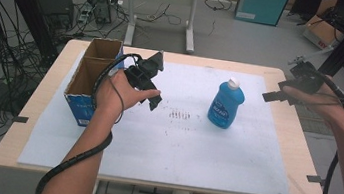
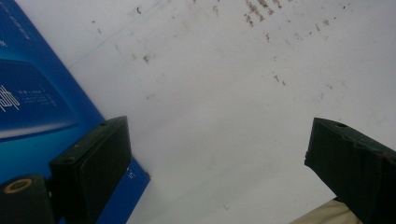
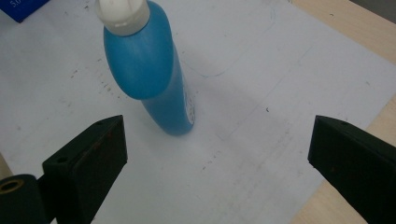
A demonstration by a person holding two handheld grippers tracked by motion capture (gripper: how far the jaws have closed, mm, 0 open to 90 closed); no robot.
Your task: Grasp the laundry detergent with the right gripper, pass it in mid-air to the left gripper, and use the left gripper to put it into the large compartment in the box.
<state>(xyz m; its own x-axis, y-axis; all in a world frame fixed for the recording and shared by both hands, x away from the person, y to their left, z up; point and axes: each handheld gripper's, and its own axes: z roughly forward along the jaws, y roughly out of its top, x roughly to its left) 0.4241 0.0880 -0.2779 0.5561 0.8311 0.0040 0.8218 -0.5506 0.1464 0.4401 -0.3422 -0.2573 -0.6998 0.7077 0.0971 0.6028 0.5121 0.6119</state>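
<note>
The bottle (image 1: 226, 105) is bright blue with a white cap and a label of darker blue with pale lettering. The box (image 1: 92, 79) at the left of the frame is plain brown card inside, blue with white print outside. A white sheet (image 1: 163, 146) — flecked with small dark marks near its middle — covers the pale wood worktop (image 1: 300, 139). Both claws, left claw (image 1: 152, 94) and right claw (image 1: 281, 94), are black.

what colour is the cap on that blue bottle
The cap is white, on the blue bottle; it shows best in the right gripper view.
</note>
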